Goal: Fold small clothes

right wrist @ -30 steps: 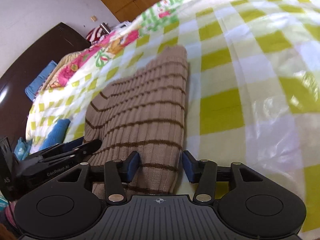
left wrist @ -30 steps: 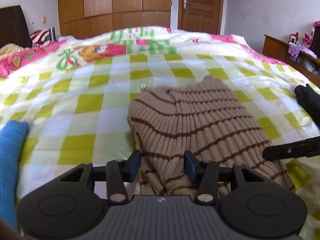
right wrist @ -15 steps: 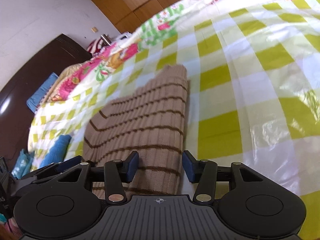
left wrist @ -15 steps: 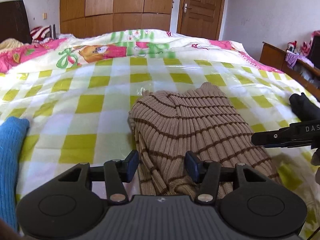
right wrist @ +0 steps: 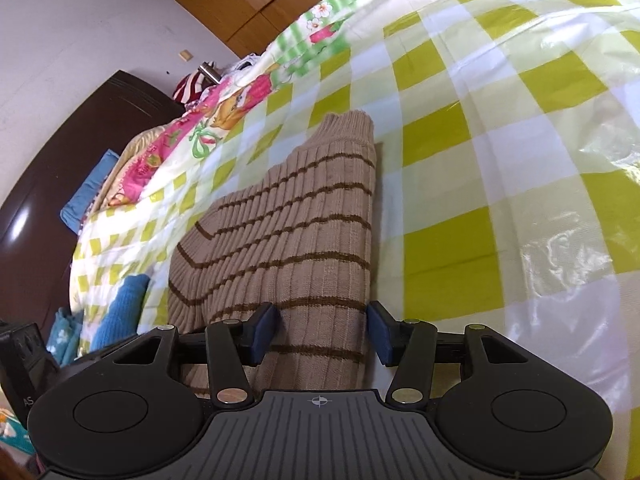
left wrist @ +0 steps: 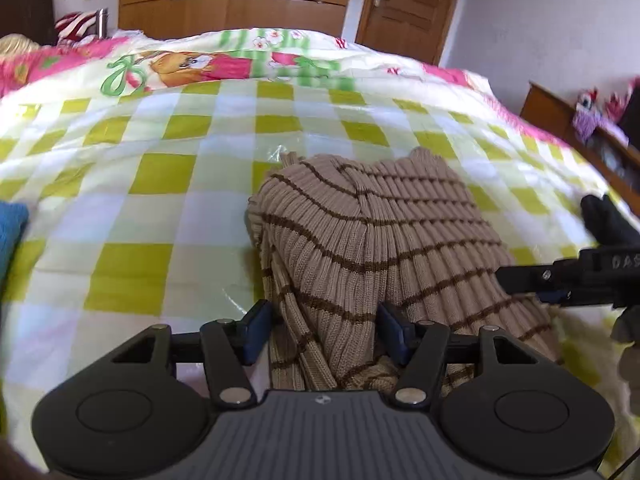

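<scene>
Both the left gripper [left wrist: 324, 332] and right gripper [right wrist: 322, 330] have jaws opening, pads off the folded striped sweater [left wrist: 372, 248] lying between them, with open checked bedspread [right wrist: 500, 152] off its right edge and a blue cloth [left wrist: 10, 232] far left.

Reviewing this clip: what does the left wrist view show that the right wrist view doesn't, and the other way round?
Left wrist only: a closed wooden door, a wooden sideboard with clutter on the right, and the right gripper reaching in from the side.

Right wrist only: the dark headboard, a blue folded cloth against it, and the sweater's straight right edge.

Both: the striped beige sweater on the green-checked cover, a blue garment, the wardrobe, and each view's own jaws opening over the sweater's near hem; left gripper.
</scene>
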`<state>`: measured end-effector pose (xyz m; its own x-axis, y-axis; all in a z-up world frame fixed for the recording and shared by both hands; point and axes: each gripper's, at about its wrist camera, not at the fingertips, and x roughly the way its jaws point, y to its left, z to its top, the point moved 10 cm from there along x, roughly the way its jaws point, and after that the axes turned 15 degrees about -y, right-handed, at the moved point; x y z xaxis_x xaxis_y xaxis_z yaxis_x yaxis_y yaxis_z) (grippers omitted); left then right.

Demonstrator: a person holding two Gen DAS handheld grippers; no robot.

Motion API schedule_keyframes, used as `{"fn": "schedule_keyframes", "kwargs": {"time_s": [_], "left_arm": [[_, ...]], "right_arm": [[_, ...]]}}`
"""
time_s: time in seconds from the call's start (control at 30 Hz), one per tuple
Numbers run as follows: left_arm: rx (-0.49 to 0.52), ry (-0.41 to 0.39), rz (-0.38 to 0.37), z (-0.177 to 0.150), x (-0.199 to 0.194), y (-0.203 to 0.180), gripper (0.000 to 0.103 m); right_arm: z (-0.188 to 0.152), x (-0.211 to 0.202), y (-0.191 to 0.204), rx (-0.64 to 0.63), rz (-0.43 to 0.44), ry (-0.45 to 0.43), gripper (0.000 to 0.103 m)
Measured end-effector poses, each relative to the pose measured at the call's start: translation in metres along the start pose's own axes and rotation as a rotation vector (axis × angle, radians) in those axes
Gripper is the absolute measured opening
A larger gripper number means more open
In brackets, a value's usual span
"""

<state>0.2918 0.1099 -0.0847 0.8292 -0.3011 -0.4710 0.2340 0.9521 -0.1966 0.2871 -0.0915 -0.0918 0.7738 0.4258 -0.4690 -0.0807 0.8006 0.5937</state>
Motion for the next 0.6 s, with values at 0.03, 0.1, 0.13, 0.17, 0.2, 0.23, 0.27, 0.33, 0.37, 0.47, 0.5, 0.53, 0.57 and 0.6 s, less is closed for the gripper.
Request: {"fn": "schedule_keyframes", "kwargs": {"time_s": [0.03,0.1,0.13,0.17,0.2,0.23,0.27,0.33,0.37,0.47,0.5,0.53,0.57,0.6], "left_arm": [[0.005,-0.006,-0.006,0.001,-0.003,0.000,0.072],[0.016,0.012,-0.015,-0.005,-0.002,0.000,0.073],[0.008,0.016,-0.015,-0.007,0.001,0.001,0.074],[-0.009,0.018,-0.016,-0.008,0.004,0.001,0.075],[-0.026,0.019,-0.020,-0.007,0.007,0.001,0.076],[-0.039,0.022,-0.022,-0.007,0.011,0.000,0.076],[-0.050,0.023,-0.024,-0.006,0.013,0.000,0.076],[-0.073,0.022,-0.022,-0.007,0.016,-0.001,0.074],[-0.073,0.020,-0.025,-0.007,0.015,-0.002,0.071],[-0.075,0.013,-0.029,-0.009,0.009,-0.006,0.064],[-0.081,0.014,-0.033,-0.010,0.006,-0.007,0.062],[-0.082,0.016,-0.037,-0.010,0.003,-0.008,0.059],[-0.079,0.019,-0.041,-0.010,0.000,-0.010,0.057],[-0.076,0.023,-0.047,-0.010,-0.004,-0.013,0.056]], "right_arm": [[0.001,-0.002,0.001,-0.005,0.008,-0.002,0.050],[0.002,-0.005,0.001,-0.013,0.023,-0.003,0.050],[0.002,-0.004,0.000,-0.009,0.027,0.000,0.050],[0.000,0.000,-0.001,0.006,0.026,0.007,0.052],[-0.002,0.004,-0.002,0.024,0.025,0.013,0.055],[-0.003,0.009,-0.001,0.038,0.031,0.018,0.058],[-0.004,0.013,-0.001,0.046,0.033,0.018,0.059],[-0.004,0.018,0.001,0.062,0.038,0.015,0.061],[-0.004,0.020,0.002,0.065,0.043,0.014,0.062],[-0.005,0.022,0.003,0.084,0.039,0.017,0.052],[-0.004,0.020,0.003,0.083,0.039,0.020,0.047],[-0.004,0.017,0.004,0.078,0.039,0.019,0.039],[-0.003,0.013,0.006,0.076,0.046,0.021,0.035],[-0.003,0.007,0.009,0.073,0.053,0.027,0.034]]}}
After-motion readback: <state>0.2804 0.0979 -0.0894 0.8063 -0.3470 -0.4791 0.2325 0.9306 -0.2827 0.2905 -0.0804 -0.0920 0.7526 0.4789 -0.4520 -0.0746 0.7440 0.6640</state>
